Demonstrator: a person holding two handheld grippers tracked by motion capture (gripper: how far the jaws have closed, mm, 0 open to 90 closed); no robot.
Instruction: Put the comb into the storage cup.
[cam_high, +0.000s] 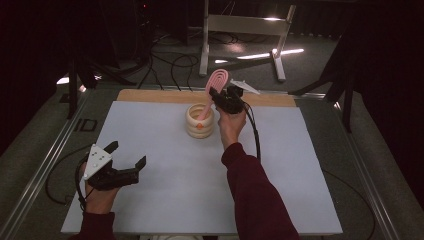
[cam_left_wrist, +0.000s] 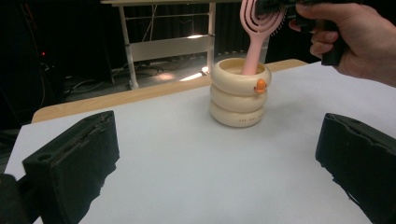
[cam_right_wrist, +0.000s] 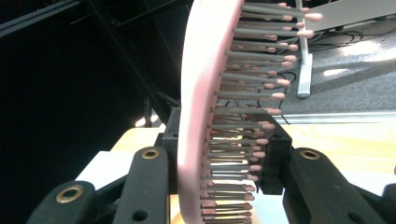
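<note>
1. High view: the right claw (cam_high: 216, 95) pinches the pink hairbrush (cam_high: 214, 89) by its head, above the cream ringed holder (cam_high: 200, 121) at the far middle of the white worktop (cam_high: 200, 190). The brush leans, its handle end down inside the holder. The left claw (cam_high: 127, 155) rests at the near left, jaws spread, nothing between them, well apart from the holder. Beyond the worktop, a white frame stand (cam_high: 245, 30) and loose cables (cam_high: 170, 62) lie on the floor.
2. Left gripper view: the two black jaws stand wide over bare worktop. Nothing lies between them and the holder (cam_left_wrist: 240, 93), which carries a small orange mark (cam_left_wrist: 260, 85). The brush (cam_left_wrist: 257, 32) rises from its mouth; the right hand (cam_left_wrist: 359, 42) grips at the top right.
3. Right gripper view: the brush head (cam_right_wrist: 201, 112) is clamped edge-on between the jaws, bristles (cam_right_wrist: 252, 93) pointing right and blocking the middle of the view.
</note>
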